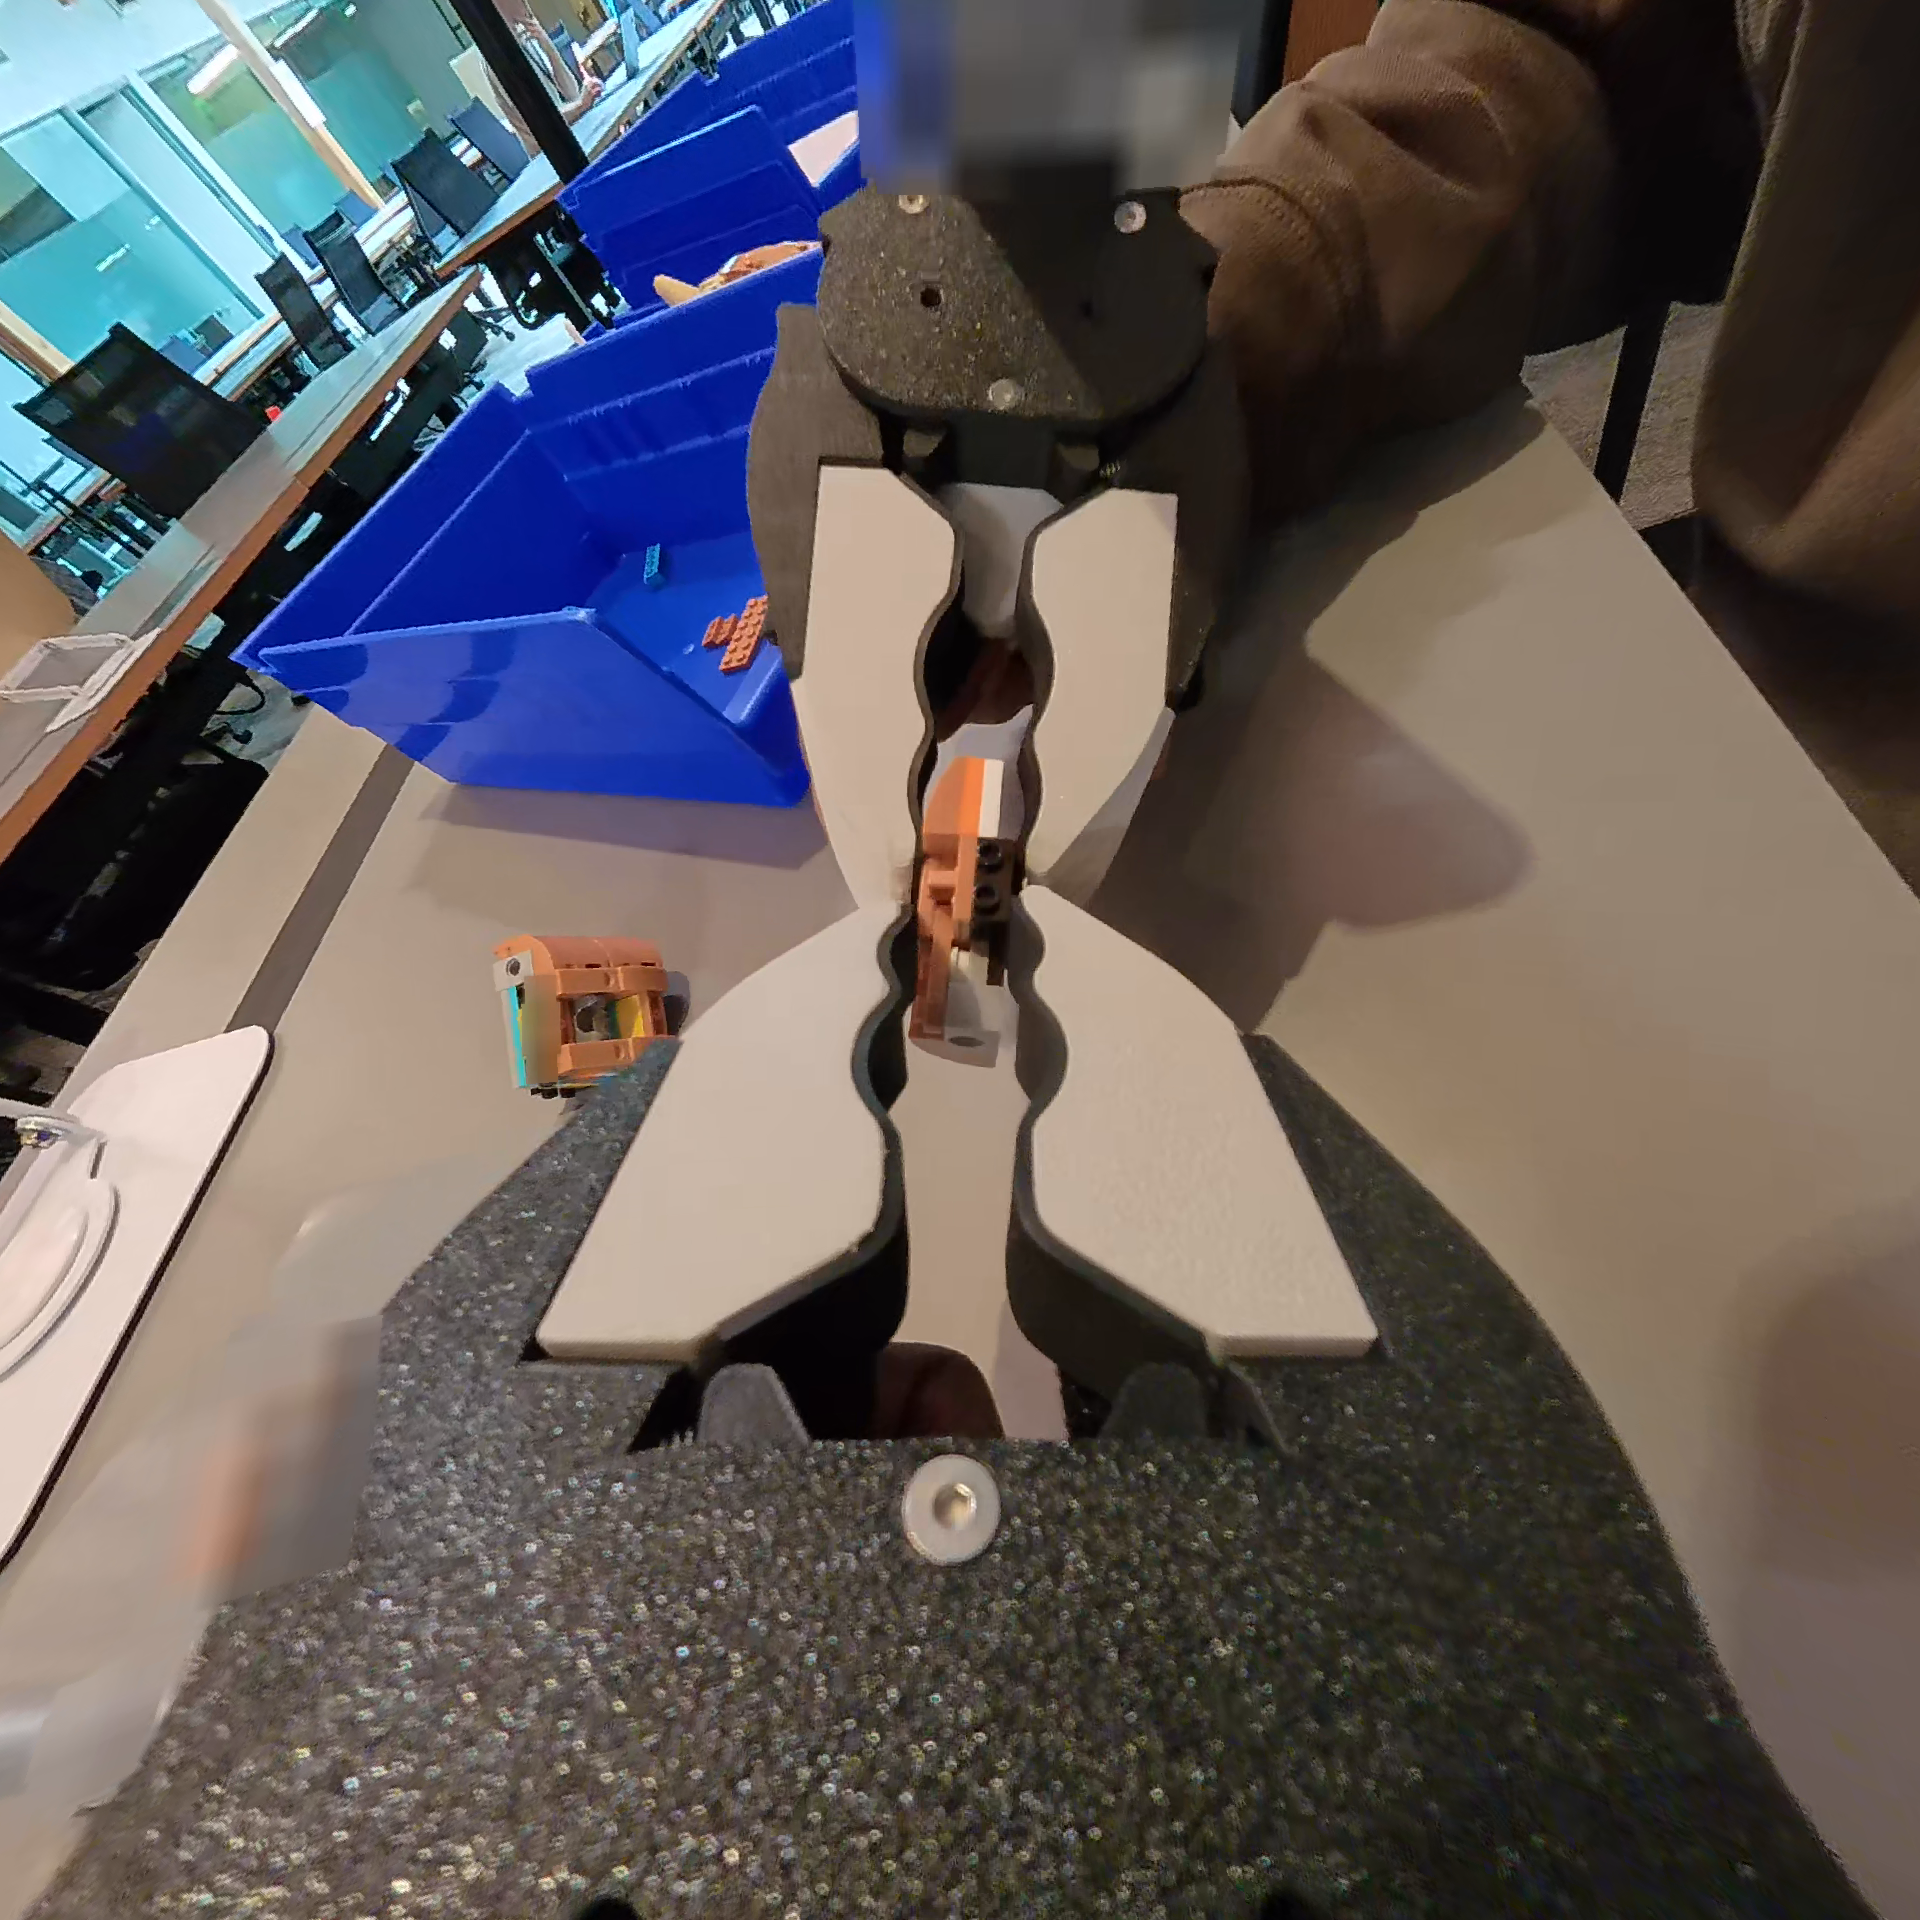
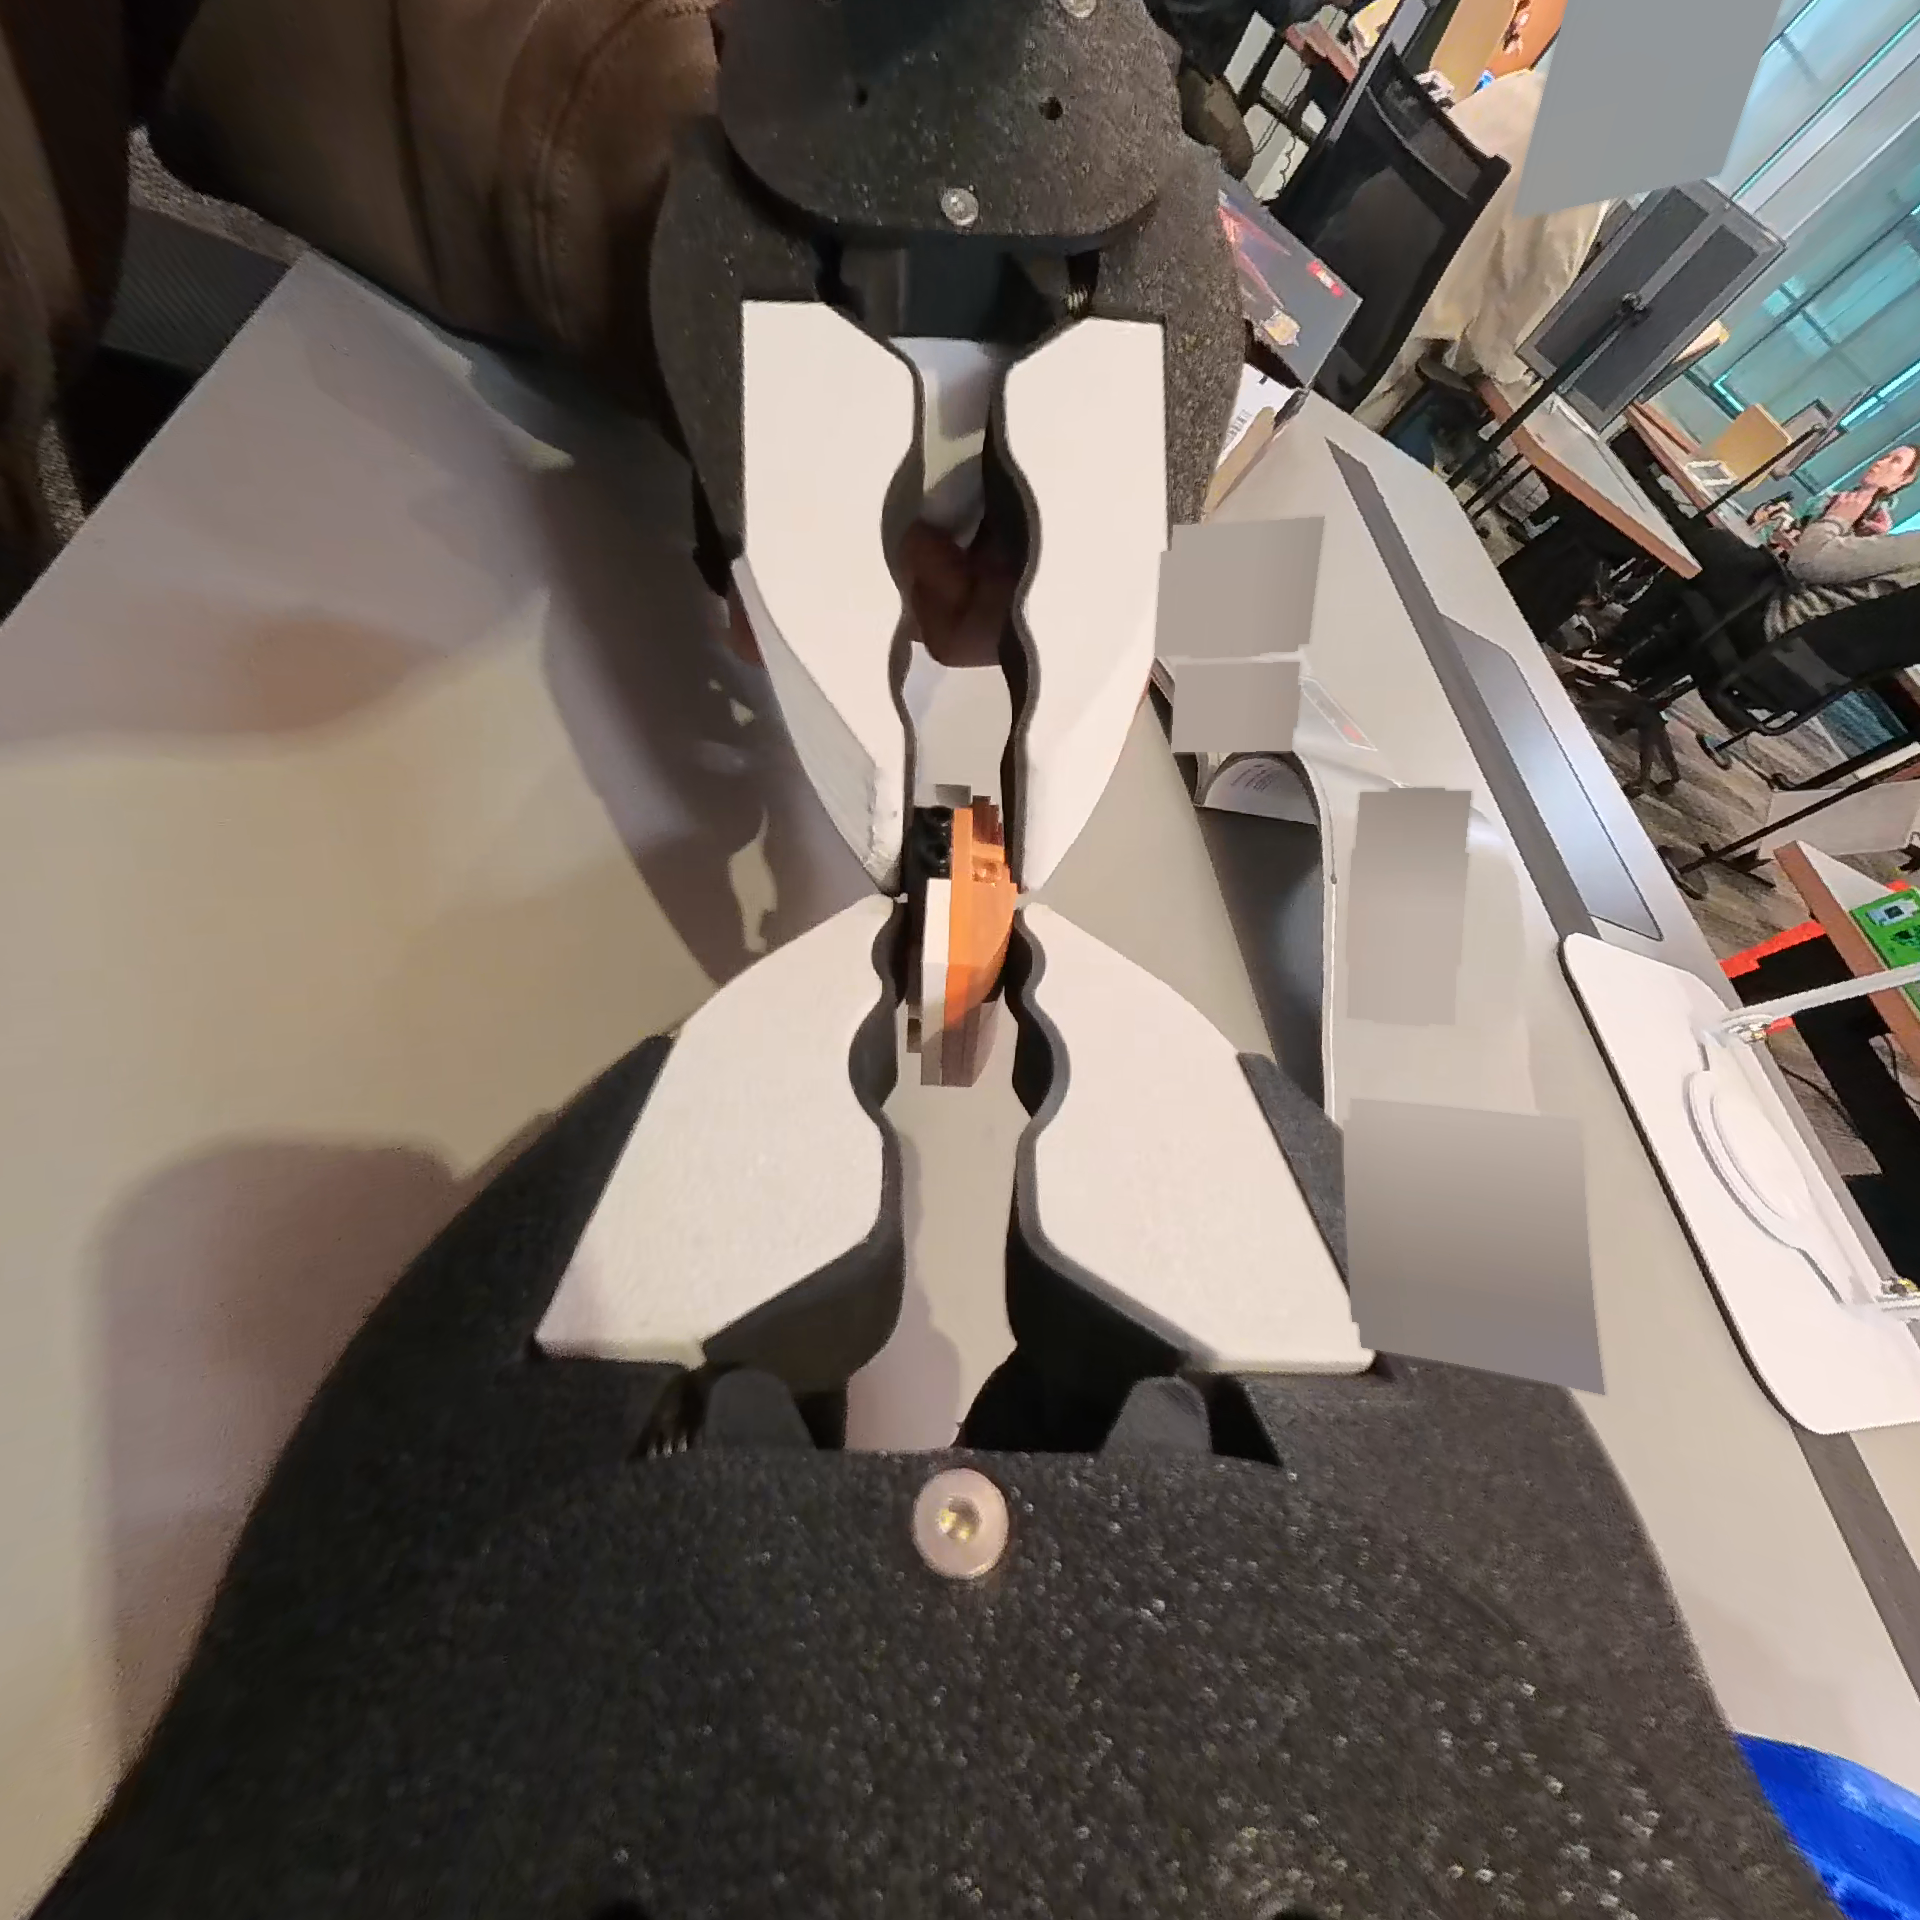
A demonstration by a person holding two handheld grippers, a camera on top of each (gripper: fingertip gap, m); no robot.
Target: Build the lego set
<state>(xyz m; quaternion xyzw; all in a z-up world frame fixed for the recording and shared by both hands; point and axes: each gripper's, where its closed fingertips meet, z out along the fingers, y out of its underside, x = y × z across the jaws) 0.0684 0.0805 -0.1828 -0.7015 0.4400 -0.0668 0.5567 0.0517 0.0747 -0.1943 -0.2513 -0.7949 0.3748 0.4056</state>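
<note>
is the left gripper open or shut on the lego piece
Shut: the left gripper pinches the small brown-and-white lego assembly, which the right gripper grips from the opposite side.

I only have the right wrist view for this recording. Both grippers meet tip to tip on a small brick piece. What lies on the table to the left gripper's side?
Observer: A second brown lego assembly lies loose on the table, apart from both grippers.
Operator: Any parts supply?
Observer: Yes, a blue bin stands beyond it, with a few brown plates inside.
Operator: And the held piece?
Observer: From the left wrist view, the held piece shows black studded bricks and a grey end, with the left gripper and right gripper both shut on it.
</note>
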